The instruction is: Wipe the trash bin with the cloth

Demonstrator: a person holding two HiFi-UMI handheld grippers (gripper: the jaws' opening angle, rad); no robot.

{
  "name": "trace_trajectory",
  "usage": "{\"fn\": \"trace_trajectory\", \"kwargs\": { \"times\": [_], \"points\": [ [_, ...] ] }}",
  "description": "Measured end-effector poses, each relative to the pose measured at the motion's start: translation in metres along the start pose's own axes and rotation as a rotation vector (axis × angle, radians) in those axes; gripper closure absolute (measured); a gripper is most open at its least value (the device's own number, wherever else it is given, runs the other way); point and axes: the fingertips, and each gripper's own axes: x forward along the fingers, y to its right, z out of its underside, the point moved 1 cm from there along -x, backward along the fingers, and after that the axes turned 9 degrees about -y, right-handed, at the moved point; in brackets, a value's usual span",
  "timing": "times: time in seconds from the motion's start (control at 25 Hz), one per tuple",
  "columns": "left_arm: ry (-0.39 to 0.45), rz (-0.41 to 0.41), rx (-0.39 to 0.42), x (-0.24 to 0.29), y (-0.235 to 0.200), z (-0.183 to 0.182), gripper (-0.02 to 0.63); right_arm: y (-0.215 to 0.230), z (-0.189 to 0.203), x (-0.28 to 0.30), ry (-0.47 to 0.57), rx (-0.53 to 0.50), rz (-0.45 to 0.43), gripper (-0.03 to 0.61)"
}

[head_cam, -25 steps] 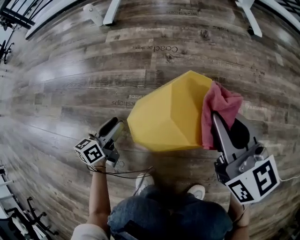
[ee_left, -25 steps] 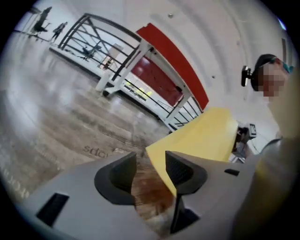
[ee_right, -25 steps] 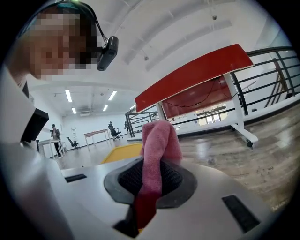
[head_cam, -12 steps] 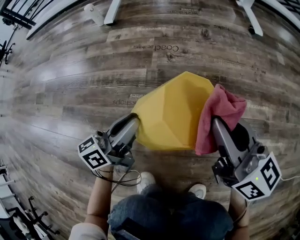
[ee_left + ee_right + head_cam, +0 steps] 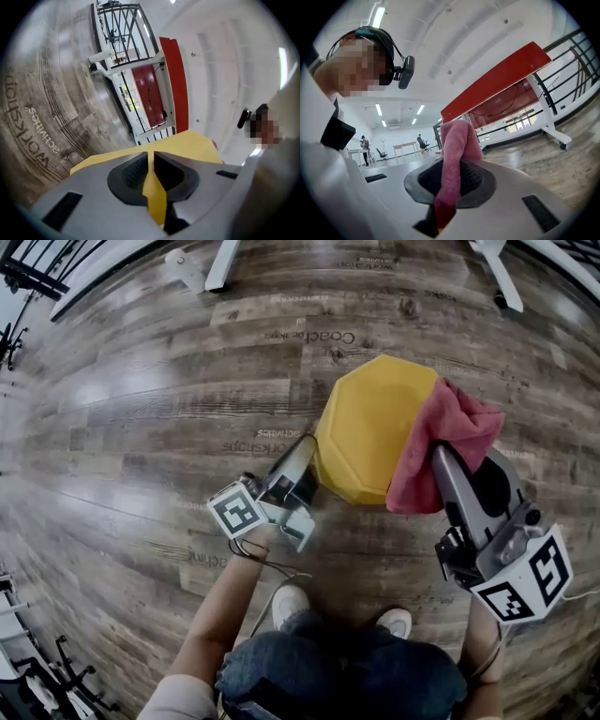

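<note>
**Left claw clamping the bin, right claw pressing the cloth to it**

The yellow bin [image 5: 370, 427] is lying tipped on the wood floor [image 5: 141, 381], just ahead of the person's shoes [image 5: 289, 601]. One flat faceted face is turning up toward the head view.

The left claw [image 5: 307, 454] is reaching in at the bin's lower left edge. Its jaws have just been closing, and in the left gripper view [image 5: 152, 158] they are pinching a thin yellow wall of the bin [image 5: 187, 145] between the pads.

The right claw [image 5: 437, 454] is coming in from the right side. It is clenching the pink cloth [image 5: 459, 423], and in the right gripper view [image 5: 452, 176] a fold of the cloth [image 5: 457, 140] is standing up between the two pads. In the head view the cloth is draping over the bin's right side and touching it.

A red table [image 5: 497, 79] is standing in the background of both gripper views.
</note>
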Motion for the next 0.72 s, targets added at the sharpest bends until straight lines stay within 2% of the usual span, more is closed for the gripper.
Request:
{"fn": "trace_trajectory", "kwargs": {
  "times": [0.08,0.12,0.24,0.32,0.4,0.48,0.56,0.64,0.72],
  "points": [
    [-0.096,-0.065,0.073,0.02,-0.006,0.012,0.61,0.01,0.001,-0.003,-0.027,-0.067,0.065,0.528],
    [-0.137,-0.089,0.117,0.028,-0.008,0.017,0.612,0.016,0.002,-0.005,-0.034,-0.091,0.099,0.528],
    [-0.21,-0.09,0.201,0.043,-0.004,0.019,0.612,0.03,-0.001,-0.014,-0.003,-0.052,0.137,0.528],
    [-0.201,-0.098,0.291,0.039,0.012,0.007,0.612,0.028,-0.002,-0.02,0.026,0.0,0.125,0.528],
    [-0.148,-0.116,0.411,0.03,0.04,-0.016,0.612,0.023,-0.004,-0.033,0.042,0.016,0.137,0.528],
    [-0.145,-0.138,0.593,0.026,0.081,-0.037,0.612,0.021,-0.003,-0.051,0.052,0.024,0.173,0.528],
    [-0.203,-0.173,0.837,0.031,0.126,-0.048,0.612,0.024,0.0,-0.071,0.058,0.039,0.232,0.528],
    [-0.307,-0.226,1.089,0.045,0.161,-0.047,0.612,0.03,0.004,-0.089,0.056,0.059,0.298,0.528],
    [-0.481,-0.287,1.291,0.062,0.173,-0.032,0.612,0.036,0.011,-0.098,0.047,0.093,0.345,0.528]
  ]
}}
